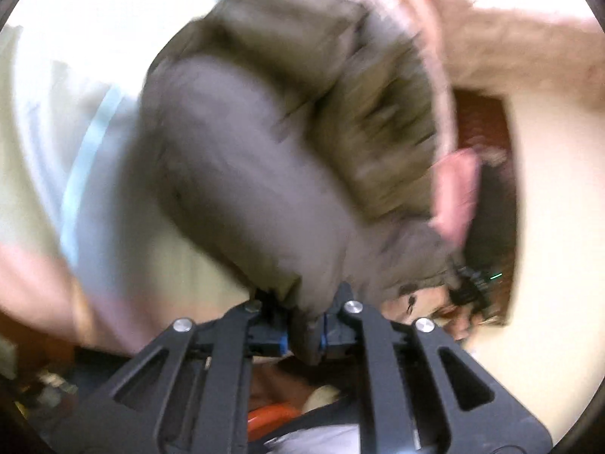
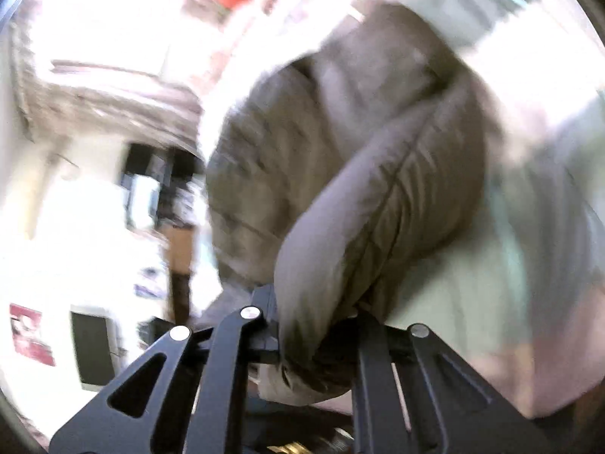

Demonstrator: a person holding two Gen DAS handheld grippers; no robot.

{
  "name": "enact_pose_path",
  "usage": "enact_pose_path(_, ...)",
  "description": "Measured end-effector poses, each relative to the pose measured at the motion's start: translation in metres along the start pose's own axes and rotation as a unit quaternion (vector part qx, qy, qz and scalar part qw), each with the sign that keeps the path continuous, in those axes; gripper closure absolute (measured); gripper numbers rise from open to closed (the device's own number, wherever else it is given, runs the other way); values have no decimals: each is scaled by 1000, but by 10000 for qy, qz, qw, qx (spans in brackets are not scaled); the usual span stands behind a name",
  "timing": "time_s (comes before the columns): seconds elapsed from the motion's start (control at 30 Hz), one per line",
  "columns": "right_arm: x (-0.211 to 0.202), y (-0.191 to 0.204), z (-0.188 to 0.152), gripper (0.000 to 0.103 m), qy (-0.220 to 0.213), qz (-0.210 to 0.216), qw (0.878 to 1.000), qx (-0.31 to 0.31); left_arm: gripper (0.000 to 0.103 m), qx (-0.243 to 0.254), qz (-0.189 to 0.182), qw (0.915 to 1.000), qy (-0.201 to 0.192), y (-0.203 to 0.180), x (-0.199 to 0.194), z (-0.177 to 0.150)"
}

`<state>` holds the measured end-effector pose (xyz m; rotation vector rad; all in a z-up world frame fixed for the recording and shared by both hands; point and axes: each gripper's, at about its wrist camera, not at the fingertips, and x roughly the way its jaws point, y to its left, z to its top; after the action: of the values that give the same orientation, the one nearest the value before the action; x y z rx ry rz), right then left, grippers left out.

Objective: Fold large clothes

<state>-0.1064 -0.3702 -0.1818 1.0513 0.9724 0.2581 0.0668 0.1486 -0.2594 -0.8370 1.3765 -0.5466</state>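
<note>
A large grey-brown padded garment [image 1: 242, 159] fills the middle of the left wrist view, blurred by motion. My left gripper [image 1: 306, 325] is shut on a bunched fold of its grey fabric, which sticks out between the black jaws. In the right wrist view the same garment [image 2: 359, 174] hangs in a thick quilted roll, and my right gripper [image 2: 314, 336] is shut on its lower edge. The far end of the garment in the left wrist view shows an olive, rougher side [image 1: 378, 132].
A person's pale shirt [image 1: 56, 113] and forearm [image 1: 34, 283] are at the left of the left wrist view; a hand [image 1: 453, 193] with the other gripper is at the right. The same shirt [image 2: 529, 208] fills the right of the right wrist view. A blurred room with dark furniture [image 2: 159, 189] lies at its left.
</note>
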Motion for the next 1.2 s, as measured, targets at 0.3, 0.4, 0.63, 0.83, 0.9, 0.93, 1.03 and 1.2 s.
enact_pose_path(0.3, 17, 54, 129, 93, -1150, 539, 9917, -187, 93, 159, -26, 9907, -1349, -78, -35, 88)
enact_pose_path(0.4, 32, 49, 178, 93, -1602, 566, 9854, 93, 93, -49, 117, 9834, -1811, -88, -41, 140)
enact_pose_path(0.63, 93, -9, 267, 93, -1875, 916, 9727, 1012, 92, -1120, -836, 9703, -1976, -52, 19, 241)
enact_pose_path(0.83, 157, -56, 303, 93, -1709, 1048, 9705, 1339, 92, -1693, -1102, 9647, -1690, -5, 72, 291)
enact_pose_path(0.9, 177, -75, 312, 93, -1537, 1179, 9679, 1603, 91, -1710, -1194, 9640, -1652, 0, 77, 297)
enact_pose_path(0.93, 181, -79, 314, 93, -1490, 1224, 9673, 1648, 89, -1658, -1188, 9648, -1658, 0, 78, 300)
enact_pose_path(1.03, 188, -87, 323, 89, -1269, 1433, 9646, 1812, 88, -1665, -1337, 9629, -1647, 5, 78, 302)
enact_pose_path(1.2, 175, -98, 321, 71, -1121, 2030, 9447, 2318, 84, -1961, -2054, 9439, -1684, 24, 63, 295)
